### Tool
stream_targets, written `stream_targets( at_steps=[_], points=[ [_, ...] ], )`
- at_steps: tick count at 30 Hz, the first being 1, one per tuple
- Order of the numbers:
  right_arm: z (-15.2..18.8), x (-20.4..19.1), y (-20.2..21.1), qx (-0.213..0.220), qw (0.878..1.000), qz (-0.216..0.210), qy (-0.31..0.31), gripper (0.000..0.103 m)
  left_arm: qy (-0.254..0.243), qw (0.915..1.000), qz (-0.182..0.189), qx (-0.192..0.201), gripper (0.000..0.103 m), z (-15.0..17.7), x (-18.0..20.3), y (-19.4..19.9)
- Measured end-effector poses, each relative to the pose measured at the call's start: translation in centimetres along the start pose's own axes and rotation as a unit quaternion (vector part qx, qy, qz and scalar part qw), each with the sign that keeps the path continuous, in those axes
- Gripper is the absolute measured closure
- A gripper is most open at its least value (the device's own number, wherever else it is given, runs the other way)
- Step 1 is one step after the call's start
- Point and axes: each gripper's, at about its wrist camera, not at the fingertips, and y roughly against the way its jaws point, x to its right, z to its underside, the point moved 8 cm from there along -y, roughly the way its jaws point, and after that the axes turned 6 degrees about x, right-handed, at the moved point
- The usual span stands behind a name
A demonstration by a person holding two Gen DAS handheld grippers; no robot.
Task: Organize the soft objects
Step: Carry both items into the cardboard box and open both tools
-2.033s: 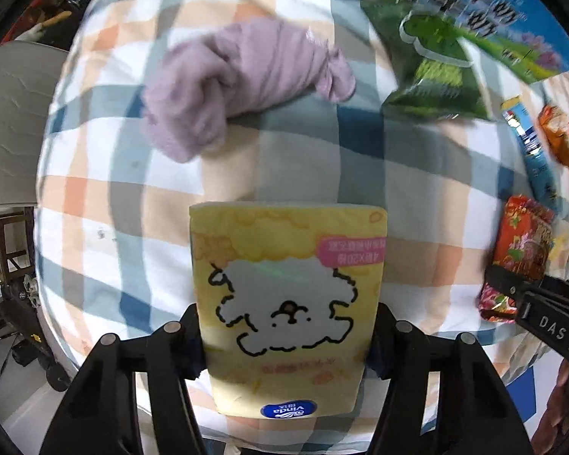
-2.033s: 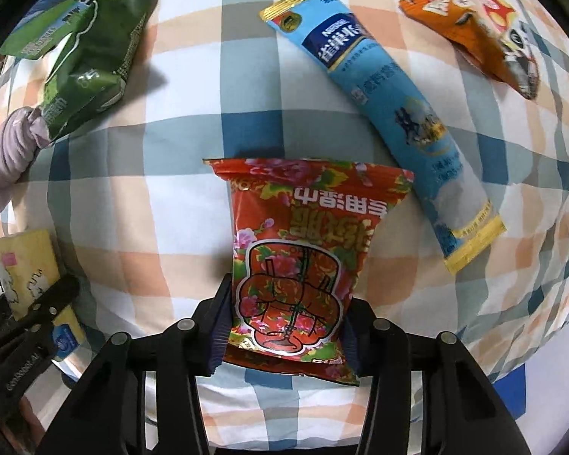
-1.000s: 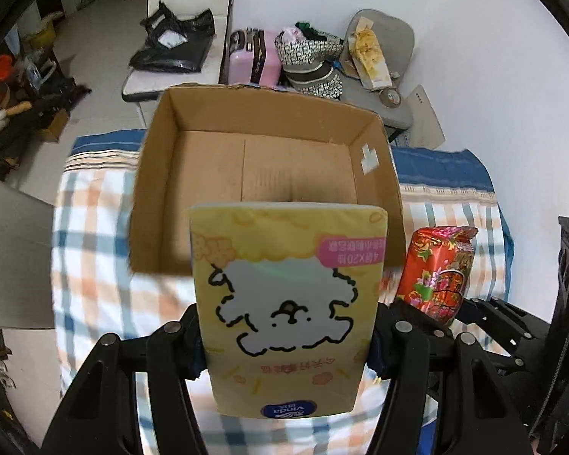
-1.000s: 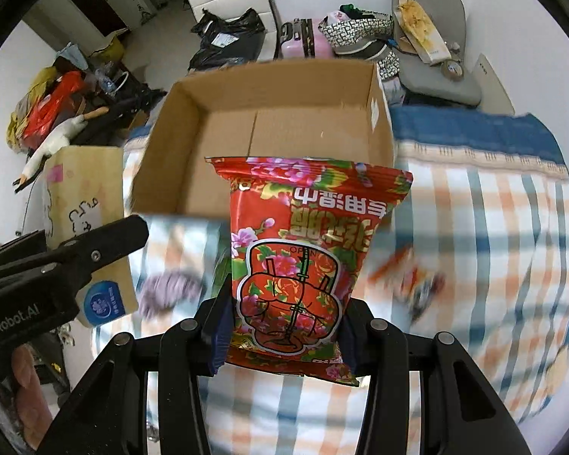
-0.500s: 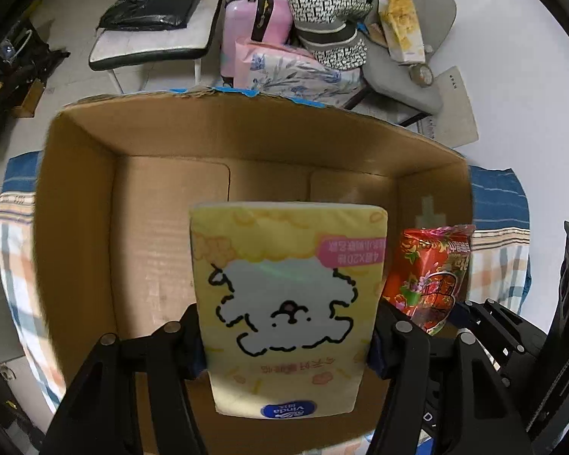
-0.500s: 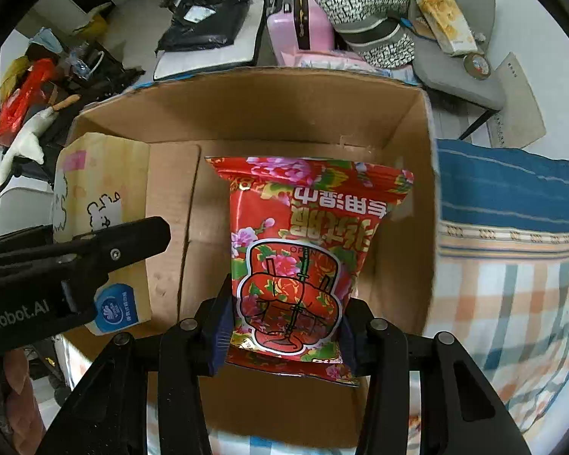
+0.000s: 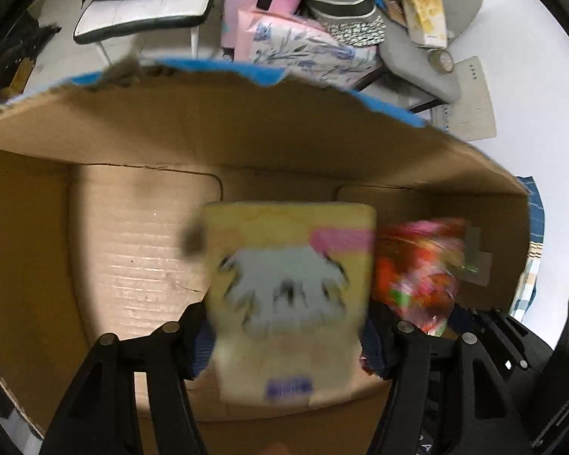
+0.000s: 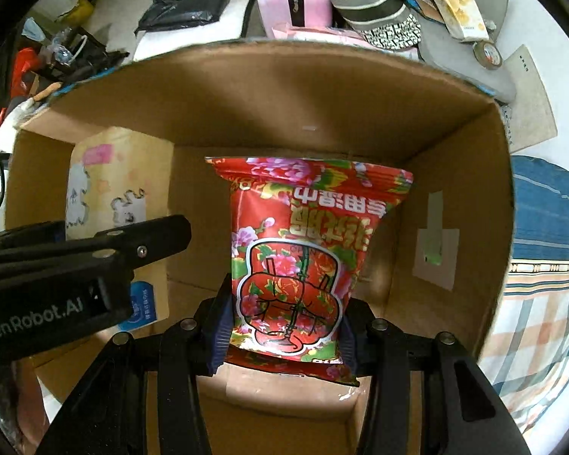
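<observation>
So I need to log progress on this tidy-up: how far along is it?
Midway through the first drop. No item shows loose on the cardboard box floor in these views. In hand: the left gripper holds the yellow tissue pack and the right gripper holds the red snack bag, both inside the box. Left: releasing both; other items are out of view.

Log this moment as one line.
left tongs: grip tissue pack | right tongs: grip snack bag | both over box
</observation>
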Motion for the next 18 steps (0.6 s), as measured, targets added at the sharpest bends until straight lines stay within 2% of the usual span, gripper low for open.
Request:
stream_targets(
  at_steps=[2,4,6,10,11,12,13,14,18],
  points=[
    [-0.2,0.2,-0.3,0.000,1.000,0.003,-0.005,0.052,-0.005,1.0000,-0.008,0.004,0.036,0.0,0.0,0.0],
    [-0.4,0.3,-0.6,-0.001,1.000,0.007,-0.006,0.045,-0.011,0.9998,-0.016,0.009,0.029,0.3,-0.1,0.3],
    [-0.3,0.3,-0.5,0.000,1.000,0.008,-0.005,0.044,-0.018,0.9994,-0.024,0.018,0.018,0.6,-0.1,0.9],
    [0.1,0.2,0.2,0.000,1.000,0.010,0.000,0.039,-0.031,0.9981,-0.039,0.037,0.009,1.4,-0.4,2.4],
    [0.2,0.1,0.5,0.001,1.000,0.010,0.001,0.035,-0.035,0.9972,-0.047,0.048,0.005,1.7,-0.5,3.0],
    [0.4,0.0,0.8,0.003,1.000,0.011,0.001,0.030,-0.041,0.9960,-0.055,0.057,0.004,2.1,-0.6,3.7],
    [0.7,-0.1,1.2,0.005,1.000,0.015,0.002,0.017,-0.048,0.9947,-0.063,0.066,0.004,2.5,-0.8,4.3],
    [1.0,-0.3,1.7,0.009,1.000,0.018,0.002,0.007,-0.052,0.9936,-0.069,0.072,0.004,2.5,-0.8,4.7],
    [2.6,-0.5,3.5,0.023,0.999,0.021,-0.010,0.006,-0.065,0.9883,-0.089,0.106,0.004,3.6,-1.1,7.0]
  ],
)
